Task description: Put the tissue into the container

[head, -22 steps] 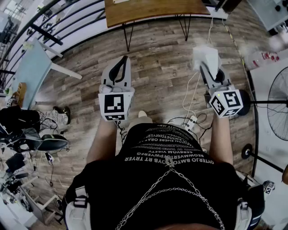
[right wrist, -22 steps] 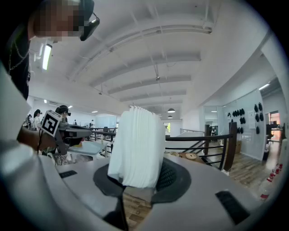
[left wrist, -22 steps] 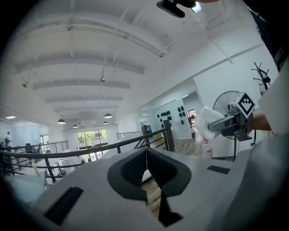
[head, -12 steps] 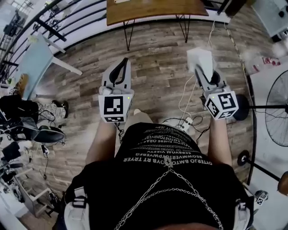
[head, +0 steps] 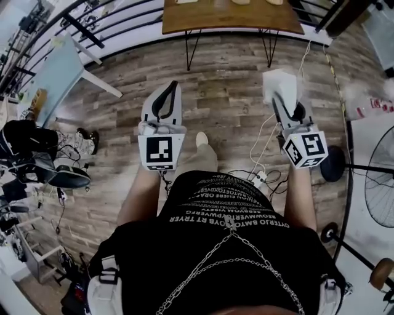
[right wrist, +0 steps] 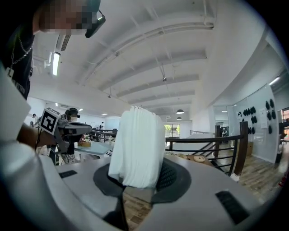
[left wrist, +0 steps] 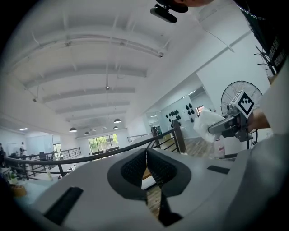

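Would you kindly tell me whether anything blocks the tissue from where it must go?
The right gripper grips the tissue; no container shows in any view, so the path cannot be judged.

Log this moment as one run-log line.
left gripper: shut, empty | right gripper: shut on tissue stack | position: both over wood floor | task: tissue stack not yet in container

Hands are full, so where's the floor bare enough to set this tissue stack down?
Bare wood floor runs ahead up to the legs of the wooden table. Crowded: bags at the left, a power strip with cables and a fan base at the right.
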`<state>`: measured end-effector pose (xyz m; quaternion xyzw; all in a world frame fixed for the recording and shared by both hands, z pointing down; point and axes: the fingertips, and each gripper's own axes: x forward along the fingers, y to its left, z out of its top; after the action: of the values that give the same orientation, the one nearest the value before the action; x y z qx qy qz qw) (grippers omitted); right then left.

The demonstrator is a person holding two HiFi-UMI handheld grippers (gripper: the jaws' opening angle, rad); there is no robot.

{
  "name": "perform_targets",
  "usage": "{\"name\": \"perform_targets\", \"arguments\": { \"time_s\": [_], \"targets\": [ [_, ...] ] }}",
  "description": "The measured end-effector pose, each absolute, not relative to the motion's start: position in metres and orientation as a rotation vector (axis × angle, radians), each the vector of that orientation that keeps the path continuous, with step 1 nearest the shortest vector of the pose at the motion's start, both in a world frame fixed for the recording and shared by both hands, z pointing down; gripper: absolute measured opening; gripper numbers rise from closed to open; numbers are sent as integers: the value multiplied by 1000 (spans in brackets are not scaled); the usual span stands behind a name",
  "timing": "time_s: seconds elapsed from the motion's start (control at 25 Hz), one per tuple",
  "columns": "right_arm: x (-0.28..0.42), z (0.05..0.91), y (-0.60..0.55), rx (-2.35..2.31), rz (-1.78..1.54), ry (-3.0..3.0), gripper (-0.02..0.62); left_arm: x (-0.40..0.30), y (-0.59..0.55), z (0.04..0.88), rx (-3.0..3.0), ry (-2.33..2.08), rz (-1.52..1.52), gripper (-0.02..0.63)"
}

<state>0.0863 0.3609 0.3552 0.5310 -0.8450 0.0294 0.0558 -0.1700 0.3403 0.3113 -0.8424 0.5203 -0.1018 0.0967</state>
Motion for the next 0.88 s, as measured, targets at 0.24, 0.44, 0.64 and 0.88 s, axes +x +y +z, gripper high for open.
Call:
{"name": "perform_targets", "arguments": {
  "time_s": [0.24,0.44,0.64,0.88],
  "targets": [
    [77,359,287,1619,110,-2535,121,-175,261,313,-2496,1518,-307,29],
    [68,348,237,1617,81,-2531,121,-173,202,304,-2519,1466,-272,29],
    [56,343,194,1591,55,-2517,123,-189,151,297,-2564,1464,-200,29],
    [49,327,158,1669,73,-2494,123,-196,108,286,-2619,1401,-156,29]
  ]
}}
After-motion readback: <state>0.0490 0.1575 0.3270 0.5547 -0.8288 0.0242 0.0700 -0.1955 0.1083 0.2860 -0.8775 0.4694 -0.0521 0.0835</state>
